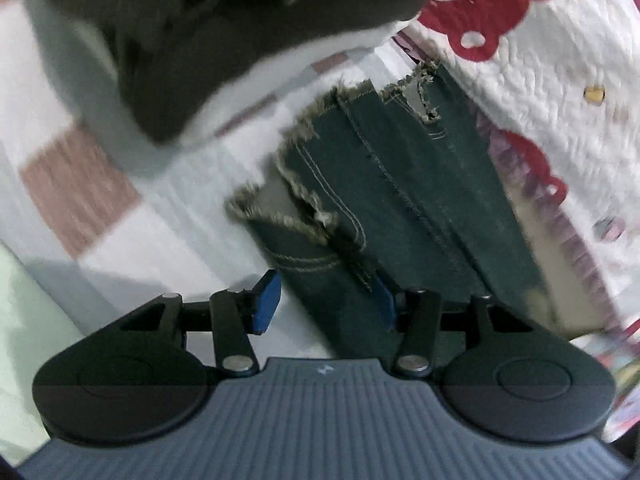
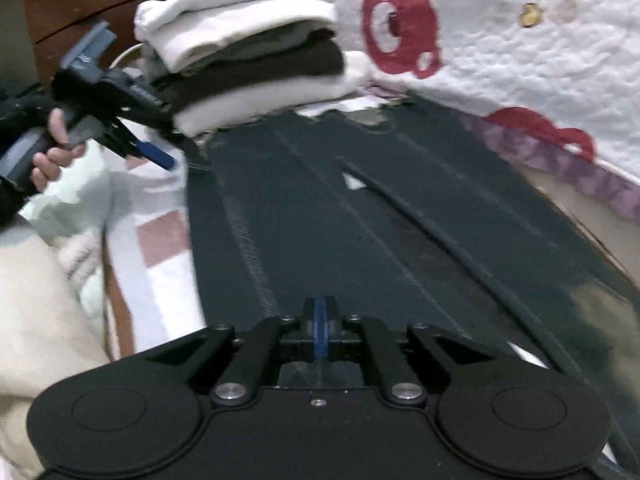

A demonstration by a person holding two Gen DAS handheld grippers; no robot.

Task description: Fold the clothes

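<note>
Dark teal jeans lie flat on the bed, frayed leg hems at the far end. My left gripper is open, its blue pads either side of a rolled hem corner of one leg. It also shows in the right wrist view, held in a hand at the jeans' far left edge. My right gripper is shut, blue pads pressed together, low over the near part of the jeans; I cannot tell whether cloth is pinched between them.
A stack of folded white and dark clothes sits at the far end by the hems. A white quilt with red bear shapes runs along the right. A checked pink and white bedsheet lies left. A wooden drawer unit stands beyond.
</note>
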